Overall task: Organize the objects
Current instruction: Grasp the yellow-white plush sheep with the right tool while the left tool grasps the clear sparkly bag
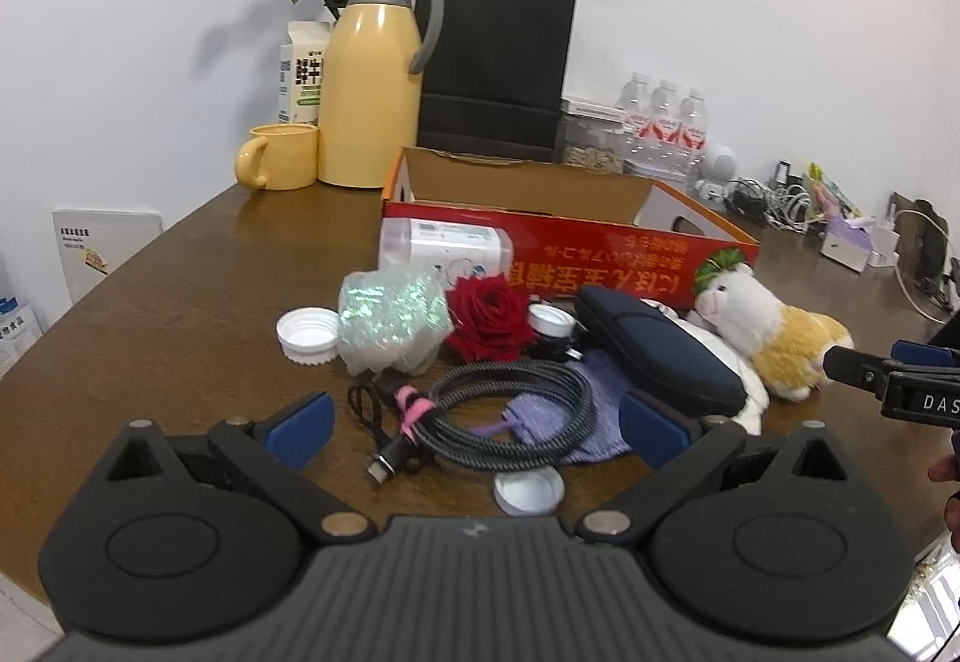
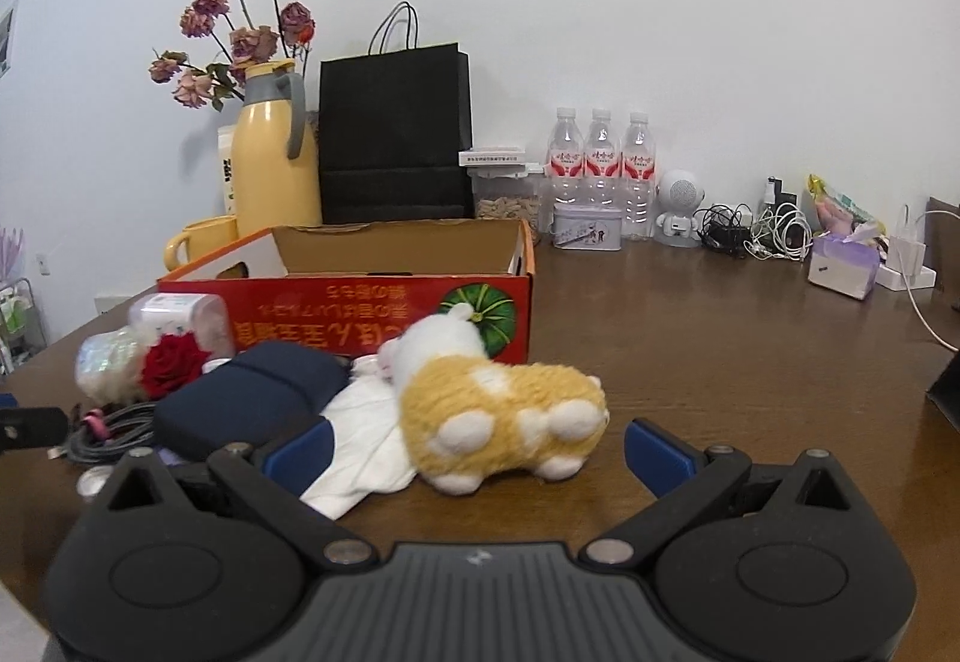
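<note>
Left wrist view: left tongs (image 1: 474, 422) released over coiled cable (image 1: 498, 410), right tongs (image 2: 477, 449) released behind plush toy (image 2: 498, 410); risk judged: cable snagging purple pouch (image 1: 594, 392).

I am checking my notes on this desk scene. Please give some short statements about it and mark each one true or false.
1. Both the left gripper and the right gripper are open. True.
2. The plush toy is inside the red box. False: it lies on the table in front of the box.
3. The coiled cable has a pink tie. True.
4. The yellow mug stands right of the black bag. False: it stands left, beside the yellow thermos.
</note>
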Available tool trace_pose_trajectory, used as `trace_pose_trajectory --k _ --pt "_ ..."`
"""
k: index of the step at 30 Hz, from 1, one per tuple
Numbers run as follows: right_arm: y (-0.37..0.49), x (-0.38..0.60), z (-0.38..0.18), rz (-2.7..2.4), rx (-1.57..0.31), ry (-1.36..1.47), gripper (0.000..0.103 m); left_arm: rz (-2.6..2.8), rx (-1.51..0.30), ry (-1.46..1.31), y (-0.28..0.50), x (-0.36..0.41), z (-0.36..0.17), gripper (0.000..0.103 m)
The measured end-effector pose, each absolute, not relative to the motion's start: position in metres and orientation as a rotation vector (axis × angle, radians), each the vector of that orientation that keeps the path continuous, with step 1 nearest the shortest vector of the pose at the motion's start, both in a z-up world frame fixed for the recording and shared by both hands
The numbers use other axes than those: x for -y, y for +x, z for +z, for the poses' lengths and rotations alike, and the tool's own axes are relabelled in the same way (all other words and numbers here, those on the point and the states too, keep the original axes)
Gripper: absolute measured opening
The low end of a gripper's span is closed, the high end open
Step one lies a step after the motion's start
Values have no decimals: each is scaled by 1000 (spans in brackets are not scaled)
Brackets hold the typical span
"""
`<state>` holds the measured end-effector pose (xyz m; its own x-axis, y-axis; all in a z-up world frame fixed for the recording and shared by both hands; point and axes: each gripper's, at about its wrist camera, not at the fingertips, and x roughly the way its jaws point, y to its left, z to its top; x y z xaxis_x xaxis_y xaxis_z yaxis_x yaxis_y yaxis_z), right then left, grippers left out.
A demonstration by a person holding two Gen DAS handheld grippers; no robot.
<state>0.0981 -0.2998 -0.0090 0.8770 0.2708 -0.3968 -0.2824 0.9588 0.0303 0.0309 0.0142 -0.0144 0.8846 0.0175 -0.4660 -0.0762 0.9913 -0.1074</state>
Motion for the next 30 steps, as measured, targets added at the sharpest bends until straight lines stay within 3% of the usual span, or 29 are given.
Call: trace_pose_trajectory --k 30 --pt "184 299 -29 359 -597 25 101 170 -490 -152 58 -28 -12 103"
